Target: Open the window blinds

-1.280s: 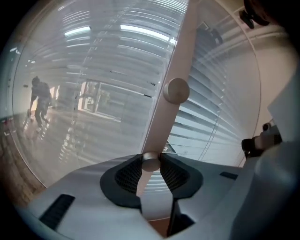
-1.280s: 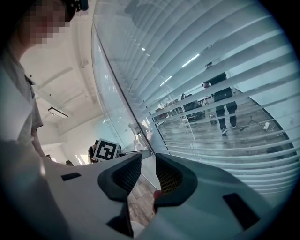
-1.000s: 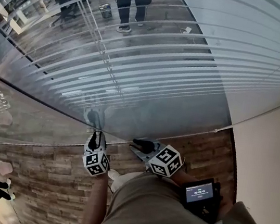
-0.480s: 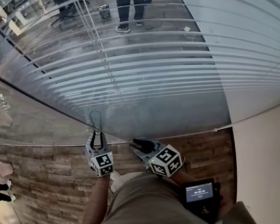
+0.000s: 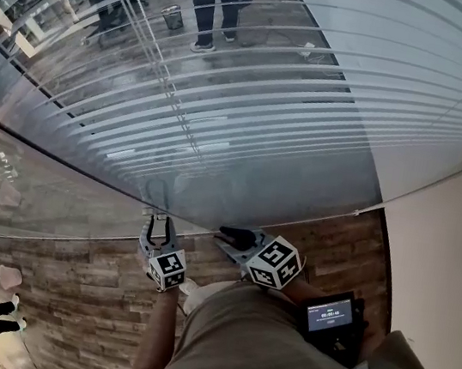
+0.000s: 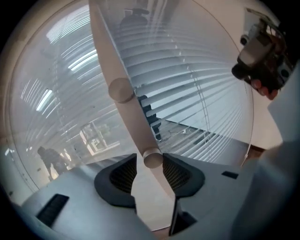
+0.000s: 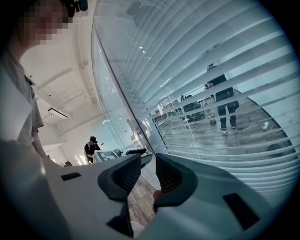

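Observation:
White slatted blinds [image 5: 250, 121] hang behind a glass wall, their slats tilted enough that the floor beyond shows through. The beige tilt wand [image 6: 123, 89] hangs down in front of the blinds [image 6: 187, 84]. Its round lower end sits between the pads of my left gripper [image 6: 150, 161]. Those jaws have just been opening, and a gap shows beside the wand. In the head view the left gripper [image 5: 161, 222] points at the foot of the glass. My right gripper [image 5: 227, 238] hovers beside it, jaws slightly apart with nothing between them [image 7: 148, 164].
A beige wall [image 5: 445, 257] closes the right side. Wood-plank floor [image 5: 86, 278] lies below me. A person [image 5: 216, 3] stands beyond the blinds [image 7: 211, 70]. A small screen device [image 5: 330, 315] hangs at my waist.
The left gripper has rolled about its own axis, so its marker cube now faces differently and both jaws show spread. The right gripper has stayed where it was.

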Available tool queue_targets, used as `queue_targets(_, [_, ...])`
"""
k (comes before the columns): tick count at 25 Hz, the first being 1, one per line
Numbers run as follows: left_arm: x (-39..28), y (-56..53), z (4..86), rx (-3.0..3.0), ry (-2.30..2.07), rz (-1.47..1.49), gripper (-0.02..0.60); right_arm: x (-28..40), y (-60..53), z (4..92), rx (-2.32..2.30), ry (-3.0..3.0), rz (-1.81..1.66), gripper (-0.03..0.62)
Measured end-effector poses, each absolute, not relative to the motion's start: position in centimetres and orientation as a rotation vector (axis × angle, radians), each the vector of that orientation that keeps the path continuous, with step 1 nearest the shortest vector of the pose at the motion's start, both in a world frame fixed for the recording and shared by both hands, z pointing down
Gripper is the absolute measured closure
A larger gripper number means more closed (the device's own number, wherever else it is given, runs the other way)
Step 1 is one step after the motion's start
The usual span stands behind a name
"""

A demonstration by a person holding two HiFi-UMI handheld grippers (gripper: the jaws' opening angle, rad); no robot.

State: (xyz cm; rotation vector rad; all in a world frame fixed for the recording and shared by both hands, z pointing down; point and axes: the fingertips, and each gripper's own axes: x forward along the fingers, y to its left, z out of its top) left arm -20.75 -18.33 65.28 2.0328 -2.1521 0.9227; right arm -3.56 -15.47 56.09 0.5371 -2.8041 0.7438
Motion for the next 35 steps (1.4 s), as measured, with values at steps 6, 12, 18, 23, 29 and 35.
queue_targets(6, [-21.3, -17.4, 59.4, 2.079, -2.135, 0.52, 0.37, -3.7, -15.7, 55.7, 0.537, -2.802, 0.756, 0.488])
queue_targets(12, [-21.2, -17.7, 55.1, 2.043, -2.009, 0.041, 0.371, -4.1, -15.6, 55.2, 0.518, -2.809, 0.742, 0.488])
queue_targets(18, [-21.6, -18.1, 54.5, 1.88, -1.695, -0.449, 0.374, -4.1, -15.8, 54.6, 0.526, -2.806, 0.742, 0.49])
queue_targets(23, [-21.3, -18.6, 52.5, 1.697, -1.358, -0.933, 0.391, -4.1, -16.0, 53.6, 0.53, -2.807, 0.738, 0.488])
queue_targets(29, [-22.3, -18.7, 52.1, 1.632, -1.293, -1.032, 0.431, -3.9, -15.8, 54.0, 0.534, -2.805, 0.74, 0.488])
queue_targets(35, [-22.0, -18.9, 51.9, 1.68, -1.352, -0.915, 0.445, -4.2, -15.7, 54.1, 0.525, -2.805, 0.733, 0.49])
